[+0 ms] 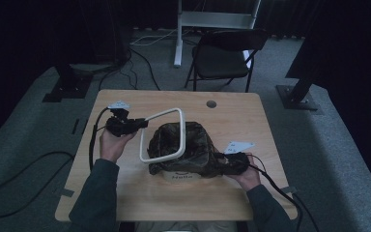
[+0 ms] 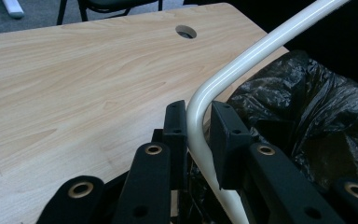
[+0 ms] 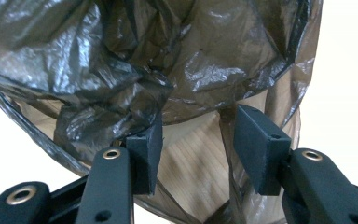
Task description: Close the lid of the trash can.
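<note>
Dim room: left gripper (image 2: pixel 198 123) clamped the white frame (image 1: pixel 162 136); right gripper (image 3: pixel 198 140), jaws apart, next needed the bag (image 3: pixel 135 70) just ahead.

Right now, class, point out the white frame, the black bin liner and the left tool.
white frame (image 1: pixel 161 137), high view, on its upper bar's middle.
black bin liner (image 3: pixel 121 56), right gripper view, on its crumpled plastic.
left tool (image 2: pixel 196 135), left gripper view, where it grips the frame.

The table (image 1: pixel 125 193) is seen from above and behind the person, facing forward and down. The left gripper view is set close over the tabletop, facing its far edge. The right gripper view is pressed near the dark bag (image 3: pixel 135 65), which is shared by all three views.
</note>
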